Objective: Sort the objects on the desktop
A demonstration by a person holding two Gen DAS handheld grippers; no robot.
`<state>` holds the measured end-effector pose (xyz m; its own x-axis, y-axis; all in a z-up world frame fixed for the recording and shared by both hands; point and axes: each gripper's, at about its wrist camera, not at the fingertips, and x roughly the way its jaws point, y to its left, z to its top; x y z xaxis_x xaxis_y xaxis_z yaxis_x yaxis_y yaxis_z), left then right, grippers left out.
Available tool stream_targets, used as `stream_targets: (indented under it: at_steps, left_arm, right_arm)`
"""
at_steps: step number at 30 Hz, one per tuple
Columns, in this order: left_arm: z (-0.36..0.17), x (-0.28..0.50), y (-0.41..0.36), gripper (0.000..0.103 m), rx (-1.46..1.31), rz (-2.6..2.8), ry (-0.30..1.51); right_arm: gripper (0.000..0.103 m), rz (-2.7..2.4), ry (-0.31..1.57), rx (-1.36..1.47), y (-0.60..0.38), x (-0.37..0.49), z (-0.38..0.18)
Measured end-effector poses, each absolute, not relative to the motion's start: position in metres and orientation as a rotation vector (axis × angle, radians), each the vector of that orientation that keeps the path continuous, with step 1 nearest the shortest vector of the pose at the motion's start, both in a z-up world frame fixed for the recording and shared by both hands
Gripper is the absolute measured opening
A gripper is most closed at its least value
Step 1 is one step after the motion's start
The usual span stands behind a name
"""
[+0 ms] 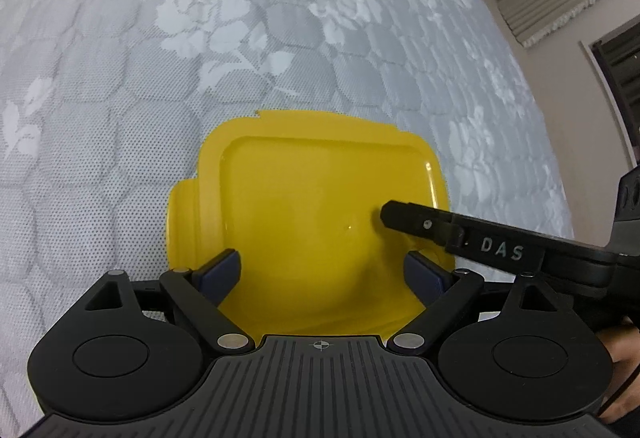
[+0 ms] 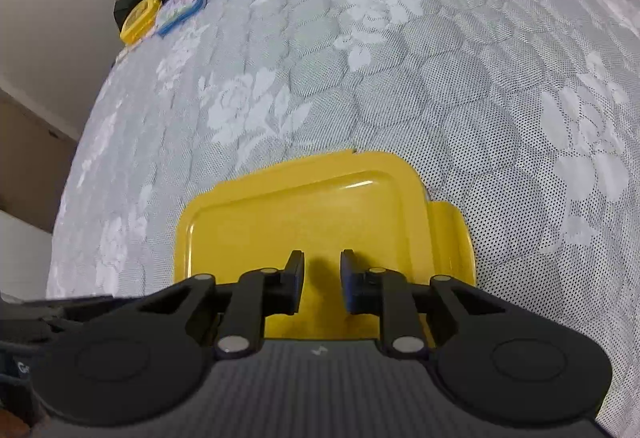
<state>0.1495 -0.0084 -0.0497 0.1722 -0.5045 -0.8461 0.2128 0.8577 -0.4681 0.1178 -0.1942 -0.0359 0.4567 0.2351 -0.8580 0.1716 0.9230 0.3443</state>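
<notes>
Hovering over a glossy yellow plastic box lid [image 1: 312, 206] with rounded corners and side tabs, both tongs point steeply down at it. It lies flat well in from the edges of the grey quilted rose-patterned mattress [image 1: 240, 38]. The left gripper [image 1: 320, 274] stands wide apart, straddling the lid, gripping nothing. The right gripper [image 2: 321, 282] is narrowed, empty, its tips over the lid, probably to press or steady it. Its finger reads "DAS".
</notes>
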Motion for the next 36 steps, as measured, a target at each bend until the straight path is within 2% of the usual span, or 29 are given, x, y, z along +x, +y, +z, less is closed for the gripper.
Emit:
stream_targets:
  at_steps: [6,9,10,15,20,23,27,31,34,36]
  left_arm:
    - [-0.037,0.167,0.032,0.093,-0.403,-0.432,1.254]
    - [-0.052,0.178,0.057,0.093,-0.531,-0.342,1.317]
    - [-0.058,0.179,0.06,0.093,-0.538,-0.316,1.344]
    - [-0.08,0.177,0.051,0.093,-0.477,-0.278,1.448]
    - [-0.094,0.179,0.04,0.091,-0.451,-0.293,1.477]
    - [-0.095,0.182,0.031,0.09,-0.452,-0.346,1.463]
    - [-0.083,0.185,0.017,0.091,-0.376,-0.393,1.383]
    - [-0.048,0.184,0.025,0.093,-0.329,-0.36,1.255]
    - [-0.029,0.183,0.042,0.094,-0.458,-0.441,1.175]
    - [-0.036,0.185,0.048,0.094,-0.633,-0.541,1.214]
  right_arm:
    - [0.025,-0.104,0.976,0.271,-0.211,0.114,-0.004]
    - [0.03,-0.143,1.021,0.262,-0.223,0.115,-0.008]
    - [0.036,-0.139,1.06,0.29,-0.227,0.115,-0.014]
    - [0.044,-0.116,1.19,0.418,-0.234,0.115,-0.044]
    - [0.035,-0.113,1.145,0.327,-0.222,0.114,-0.04]
    - [0.035,-0.102,1.135,0.318,-0.225,0.115,-0.041]
    - [0.031,-0.096,1.1,0.314,-0.226,0.114,-0.039]
    - [0.031,-0.117,1.046,0.285,-0.222,0.116,-0.028]
    - [0.033,-0.101,0.949,0.255,-0.218,0.114,-0.011]
    - [0.026,-0.032,0.92,0.308,-0.216,0.115,-0.006]
